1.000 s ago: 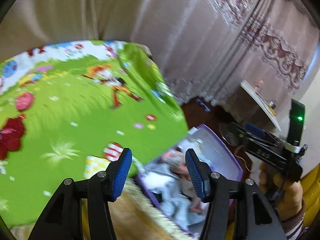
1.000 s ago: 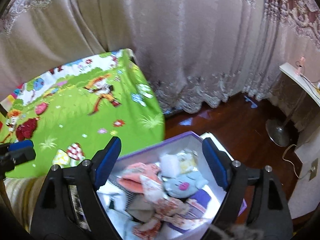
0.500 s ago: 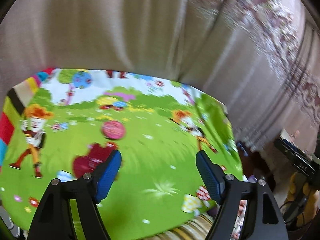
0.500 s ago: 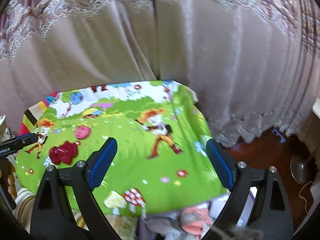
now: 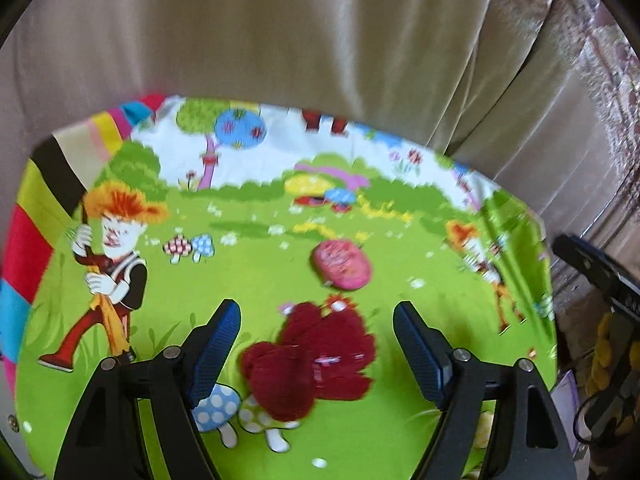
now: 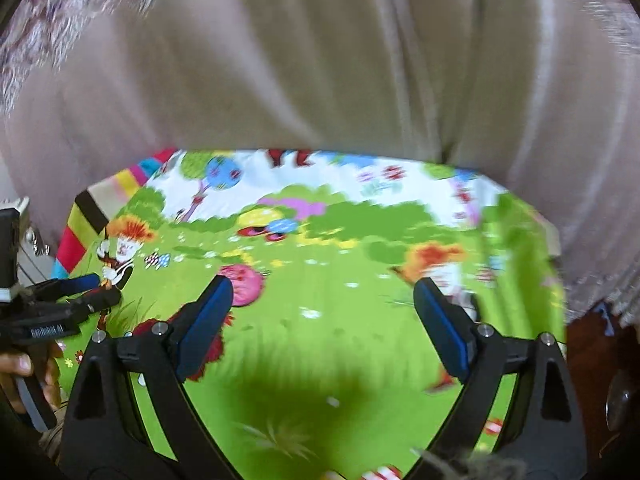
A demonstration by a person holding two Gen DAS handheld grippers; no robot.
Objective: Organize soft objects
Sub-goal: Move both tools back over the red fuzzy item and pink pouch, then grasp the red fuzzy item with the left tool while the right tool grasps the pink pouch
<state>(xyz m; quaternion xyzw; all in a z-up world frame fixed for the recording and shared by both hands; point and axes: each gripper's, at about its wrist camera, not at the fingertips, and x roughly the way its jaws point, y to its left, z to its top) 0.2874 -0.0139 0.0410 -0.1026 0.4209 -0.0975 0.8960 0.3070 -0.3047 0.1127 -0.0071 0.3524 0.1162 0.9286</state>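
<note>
Both the left gripper (image 5: 316,350) and right gripper (image 6: 322,320) are spread and empty, while a dark red plush toy (image 5: 312,364) and a pink soft piece (image 5: 341,265) lie mid-tabletop (image 5: 400,420), not yet collected.

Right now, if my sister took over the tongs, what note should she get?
Left tongs: open, empty, hanging over the dark red plush toy on the green cartoon mat.
Right tongs: open, empty, above bare mat.
A pink soft toy lies just beyond the red one.
Done: nothing can be told from these views.
Left: pick up both toys; no storage box is in view.
</note>
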